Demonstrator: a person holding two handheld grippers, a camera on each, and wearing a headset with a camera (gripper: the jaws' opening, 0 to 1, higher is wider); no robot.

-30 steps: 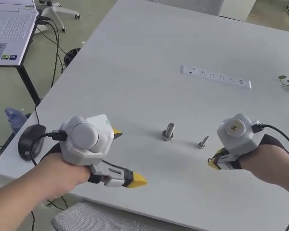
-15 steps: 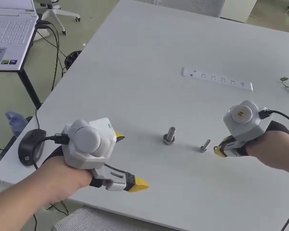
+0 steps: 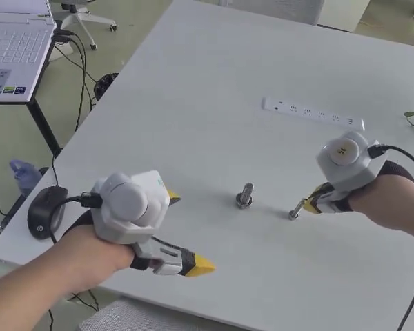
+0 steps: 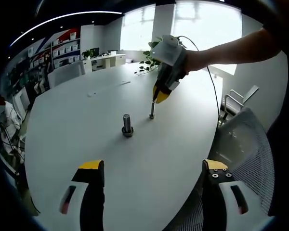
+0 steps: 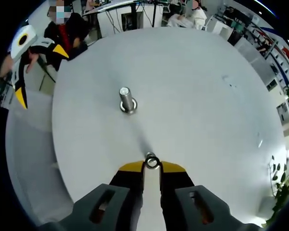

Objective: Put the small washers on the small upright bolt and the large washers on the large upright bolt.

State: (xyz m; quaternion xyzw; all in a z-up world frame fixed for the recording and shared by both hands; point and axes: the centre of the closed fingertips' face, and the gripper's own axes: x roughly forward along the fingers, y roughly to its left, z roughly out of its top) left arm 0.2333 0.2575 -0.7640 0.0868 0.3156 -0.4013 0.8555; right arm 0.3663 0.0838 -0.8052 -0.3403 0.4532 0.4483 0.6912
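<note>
Two bolts stand upright mid-table: the large bolt (image 3: pixel 245 196) (image 4: pixel 127 125) (image 5: pixel 127 100) and, to its right, the small bolt (image 3: pixel 294 209) (image 4: pixel 152 114). My right gripper (image 3: pixel 309 205) (image 5: pixel 152 166) hovers just right of and over the small bolt's top. Its jaws stand almost together, pinching a small silvery washer (image 5: pixel 152 161) at the tips; the bolt's shaft is hidden beneath it in the right gripper view. My left gripper (image 3: pixel 185 232) (image 4: pixel 154 168) sits near the table's front edge, open and empty, well to the left of the large bolt.
A white power strip (image 3: pixel 312 114) lies farther back on the white table (image 3: pixel 193 103). A laptop (image 3: pixel 14 41) sits on a side desk at left, with cables and a black round device (image 3: pixel 45 210) below. A mesh chair (image 4: pixel 245 144) stands at the table's front edge.
My right gripper has moved up from the front of the table and left to the small bolt. The left gripper has stayed put.
</note>
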